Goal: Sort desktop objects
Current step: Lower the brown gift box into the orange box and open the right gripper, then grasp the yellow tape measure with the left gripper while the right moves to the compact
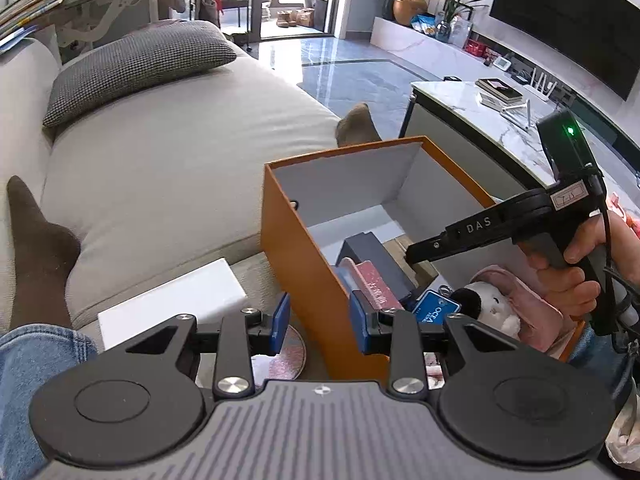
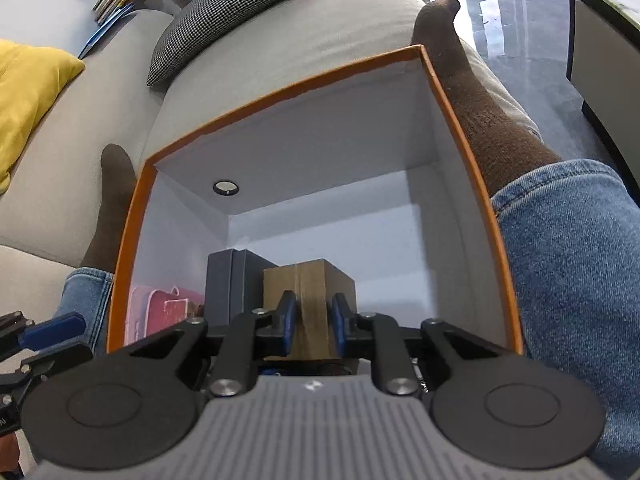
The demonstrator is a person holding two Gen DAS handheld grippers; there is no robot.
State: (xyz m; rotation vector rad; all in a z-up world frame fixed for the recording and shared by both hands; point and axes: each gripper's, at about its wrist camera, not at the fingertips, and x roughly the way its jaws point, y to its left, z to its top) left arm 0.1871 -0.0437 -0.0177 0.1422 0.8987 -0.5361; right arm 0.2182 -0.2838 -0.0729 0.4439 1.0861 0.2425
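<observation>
While your right gripper (image 2: 313,322) sits clenched on brown carton (image 2: 308,280) inside orange box (image 2: 472,184), left gripper (image 1: 319,322) clamps box's near wall. Step: stowing. Next: release, withdraw upward.

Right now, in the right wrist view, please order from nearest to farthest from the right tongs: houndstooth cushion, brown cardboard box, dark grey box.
1. Brown cardboard box: between the right tongs.
2. Dark grey box: just left, behind.
3. Houndstooth cushion: far, upper left, on the sofa.

In the box (image 2: 472,168), the carton (image 2: 312,284) sits right of the case (image 2: 232,280), apparently touching.
</observation>
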